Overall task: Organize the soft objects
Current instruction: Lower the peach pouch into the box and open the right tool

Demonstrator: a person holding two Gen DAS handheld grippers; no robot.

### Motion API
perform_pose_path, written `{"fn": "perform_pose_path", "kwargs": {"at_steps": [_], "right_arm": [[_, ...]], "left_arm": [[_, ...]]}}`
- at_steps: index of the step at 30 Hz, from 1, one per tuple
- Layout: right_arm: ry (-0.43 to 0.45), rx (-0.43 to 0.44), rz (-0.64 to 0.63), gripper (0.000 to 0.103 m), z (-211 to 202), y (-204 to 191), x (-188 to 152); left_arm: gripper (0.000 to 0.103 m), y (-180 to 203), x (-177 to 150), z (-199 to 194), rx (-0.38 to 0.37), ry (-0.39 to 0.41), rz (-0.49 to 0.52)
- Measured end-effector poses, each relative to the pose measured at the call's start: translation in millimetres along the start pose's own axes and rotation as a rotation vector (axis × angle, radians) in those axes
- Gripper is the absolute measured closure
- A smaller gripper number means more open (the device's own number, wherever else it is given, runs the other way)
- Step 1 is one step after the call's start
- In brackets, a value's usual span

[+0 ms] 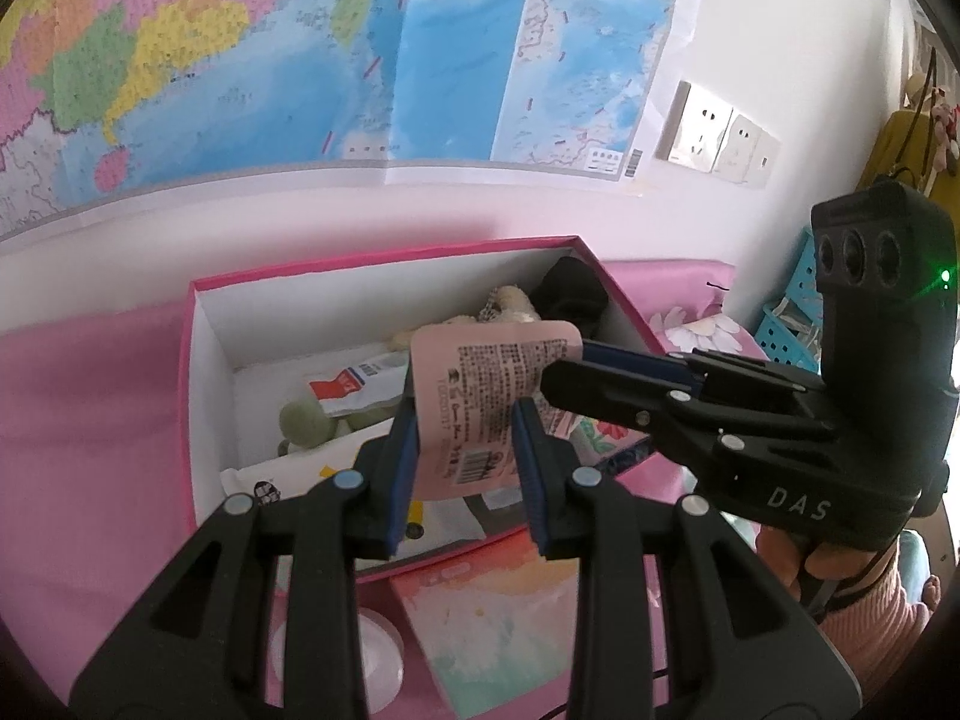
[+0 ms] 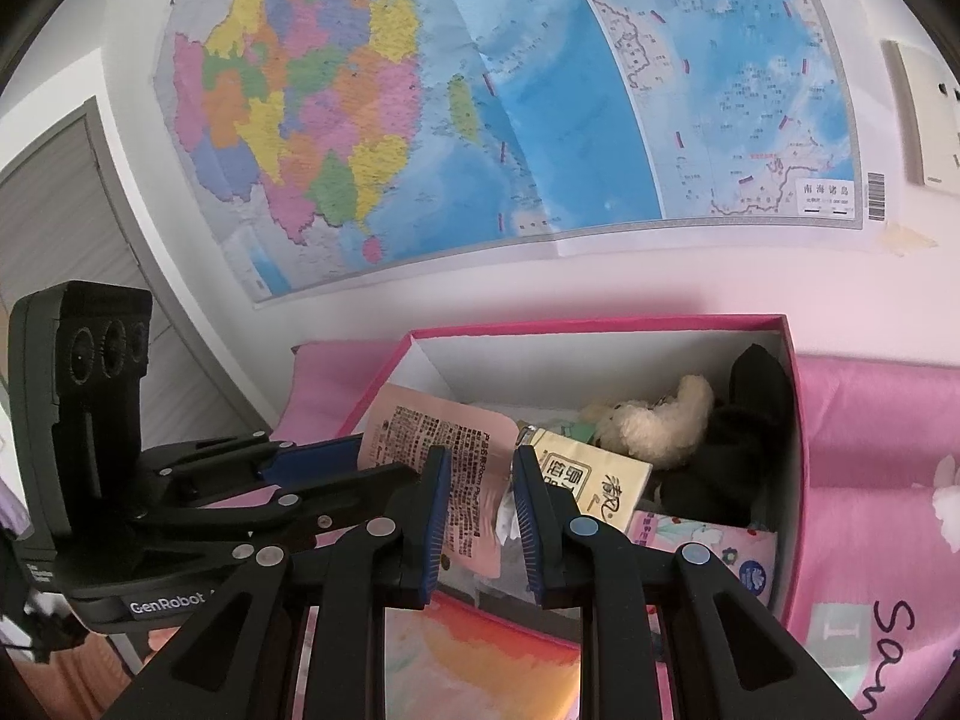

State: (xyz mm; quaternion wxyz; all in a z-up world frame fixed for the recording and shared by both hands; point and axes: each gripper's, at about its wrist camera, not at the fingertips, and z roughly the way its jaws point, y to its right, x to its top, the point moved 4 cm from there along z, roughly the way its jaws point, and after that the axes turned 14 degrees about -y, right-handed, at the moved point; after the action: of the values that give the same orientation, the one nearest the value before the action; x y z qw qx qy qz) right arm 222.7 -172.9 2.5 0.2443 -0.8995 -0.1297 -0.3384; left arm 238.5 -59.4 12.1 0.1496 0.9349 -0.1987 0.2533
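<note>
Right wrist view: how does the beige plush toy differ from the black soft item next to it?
The beige plush toy is pale and fluffy, while the black soft item is dark with no visible fuzz. The plush toy is smaller and curled; the black item is bulkier and rises higher against the wall of the pink box. Both lie side by side, touching, at the same end of the box.
</note>
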Motion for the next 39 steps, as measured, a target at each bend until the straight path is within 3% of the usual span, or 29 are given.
{"fn": "perform_pose_path", "kwargs": {"at_steps": [39], "right_arm": [[-0.051, -0.042, 0.020, 0.082, 33.5, 5.6, 7.2]], "left_arm": [[0.070, -12.7, 5.4, 25.9, 0.017, -0.036, -0.046]]}}
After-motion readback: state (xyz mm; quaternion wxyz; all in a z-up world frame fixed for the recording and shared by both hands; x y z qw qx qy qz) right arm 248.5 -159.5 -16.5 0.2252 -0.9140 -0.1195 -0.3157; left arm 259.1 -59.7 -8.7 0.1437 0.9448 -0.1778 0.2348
